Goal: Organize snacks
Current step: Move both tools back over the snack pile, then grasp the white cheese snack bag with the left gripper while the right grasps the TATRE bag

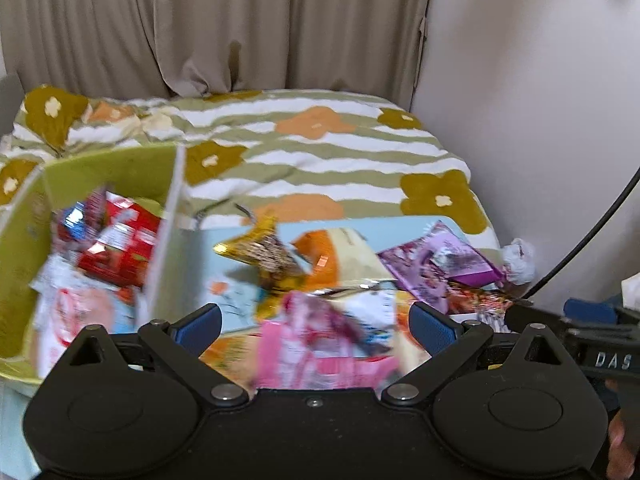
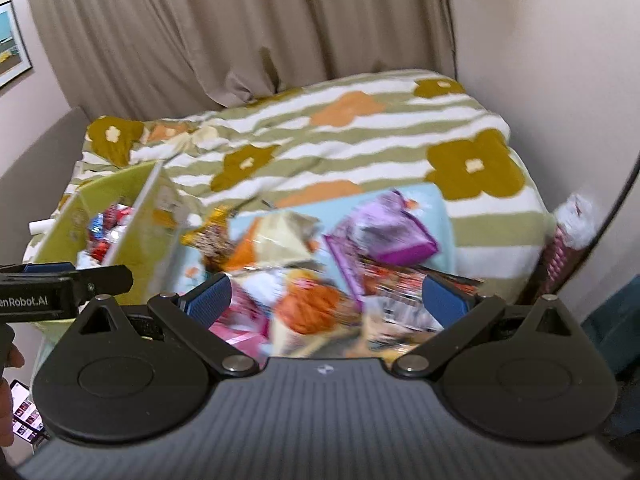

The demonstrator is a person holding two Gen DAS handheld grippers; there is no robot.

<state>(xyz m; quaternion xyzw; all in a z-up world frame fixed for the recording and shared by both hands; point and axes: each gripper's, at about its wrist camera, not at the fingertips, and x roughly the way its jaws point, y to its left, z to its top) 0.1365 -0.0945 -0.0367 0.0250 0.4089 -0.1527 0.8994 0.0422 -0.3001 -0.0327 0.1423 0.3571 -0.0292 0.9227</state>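
Observation:
A pile of snack packets lies on a light blue mat (image 1: 232, 240) on the bed: a pink packet (image 1: 320, 344), a gold packet (image 1: 268, 256), an orange and cream bag (image 1: 340, 256) and a purple packet (image 1: 440, 260). A green box (image 1: 104, 176) at the left holds red packets (image 1: 120, 248) and white ones. My left gripper (image 1: 316, 328) is open above the pink packet, holding nothing. My right gripper (image 2: 326, 300) is open over the pile, above an orange packet (image 2: 312, 308); the purple packet (image 2: 388, 232) lies beyond. The views are blurred.
The bed has a green-striped flowered cover (image 1: 320, 148). Beige curtains (image 1: 224, 28) hang behind and a wall (image 1: 540, 100) stands at the right. A black cable (image 1: 592, 232) hangs at the right. A phone (image 2: 26, 416) lies low at the left.

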